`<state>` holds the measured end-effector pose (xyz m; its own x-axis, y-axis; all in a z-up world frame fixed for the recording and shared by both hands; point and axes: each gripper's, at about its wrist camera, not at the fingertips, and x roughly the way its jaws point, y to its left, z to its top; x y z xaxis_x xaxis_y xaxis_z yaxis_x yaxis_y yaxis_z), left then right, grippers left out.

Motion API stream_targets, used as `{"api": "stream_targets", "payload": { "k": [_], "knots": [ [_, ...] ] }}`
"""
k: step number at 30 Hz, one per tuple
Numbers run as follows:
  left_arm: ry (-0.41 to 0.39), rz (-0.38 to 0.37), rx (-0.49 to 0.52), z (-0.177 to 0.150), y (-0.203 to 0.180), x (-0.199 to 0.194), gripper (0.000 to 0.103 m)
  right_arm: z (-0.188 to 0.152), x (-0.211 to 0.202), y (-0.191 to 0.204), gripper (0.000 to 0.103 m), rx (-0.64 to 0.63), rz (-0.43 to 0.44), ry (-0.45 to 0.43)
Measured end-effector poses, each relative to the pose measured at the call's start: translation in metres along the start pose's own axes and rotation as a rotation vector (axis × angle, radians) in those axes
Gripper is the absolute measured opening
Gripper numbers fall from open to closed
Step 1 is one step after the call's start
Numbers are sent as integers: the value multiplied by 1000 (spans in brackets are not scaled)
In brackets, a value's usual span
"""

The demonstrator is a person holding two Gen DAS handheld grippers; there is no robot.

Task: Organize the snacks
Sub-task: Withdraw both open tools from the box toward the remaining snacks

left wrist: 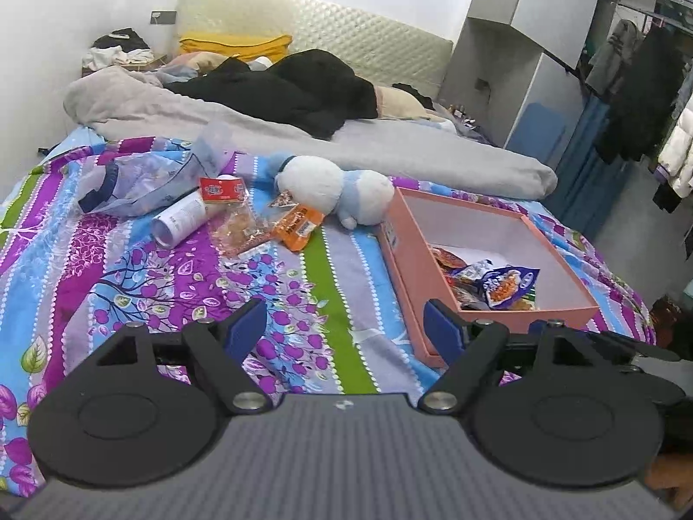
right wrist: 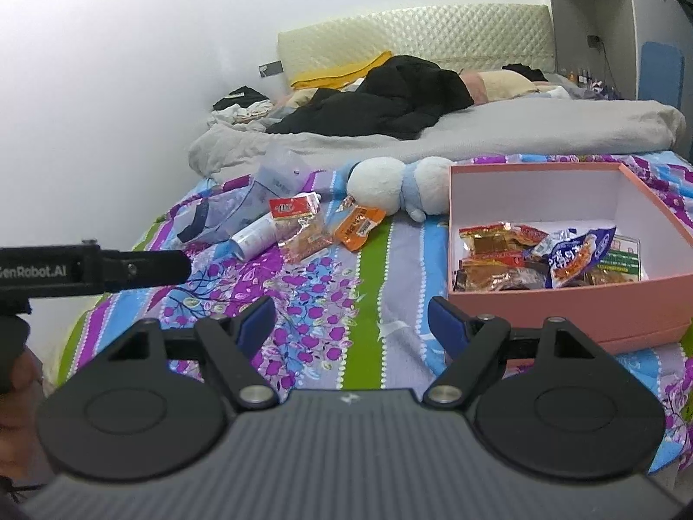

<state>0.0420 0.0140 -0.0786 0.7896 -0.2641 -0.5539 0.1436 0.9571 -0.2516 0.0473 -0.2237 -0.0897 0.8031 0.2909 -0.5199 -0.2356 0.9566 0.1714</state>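
Right wrist view: pink box [right wrist: 563,303] at 3 o'clock holds snacks [right wrist: 545,255] on the bed [right wrist: 368,268]; both grippers [right wrist: 351,318] [left wrist: 345,323] spread, empty.

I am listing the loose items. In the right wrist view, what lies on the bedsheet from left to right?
White plastic tube → clear red-labelled snack bag → orange snack packet → white-and-blue plush toy → pink cardboard box.

Bare striped sheet [right wrist: 368,268] lies open between loose snacks [right wrist: 303,234] and box [right wrist: 563,303].
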Motion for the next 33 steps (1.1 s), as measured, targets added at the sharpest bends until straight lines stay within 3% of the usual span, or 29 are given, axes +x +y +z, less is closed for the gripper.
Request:
{"api": "stream_targets", "payload": {
  "k": [17,33],
  "knots": [
    [17,67,-58,17,52,52,83,10,58,3,79,-3,-12,40],
    [84,108,-150,24,121,184,83,22,168,0,79,-18,-5,81]
  ]
}}
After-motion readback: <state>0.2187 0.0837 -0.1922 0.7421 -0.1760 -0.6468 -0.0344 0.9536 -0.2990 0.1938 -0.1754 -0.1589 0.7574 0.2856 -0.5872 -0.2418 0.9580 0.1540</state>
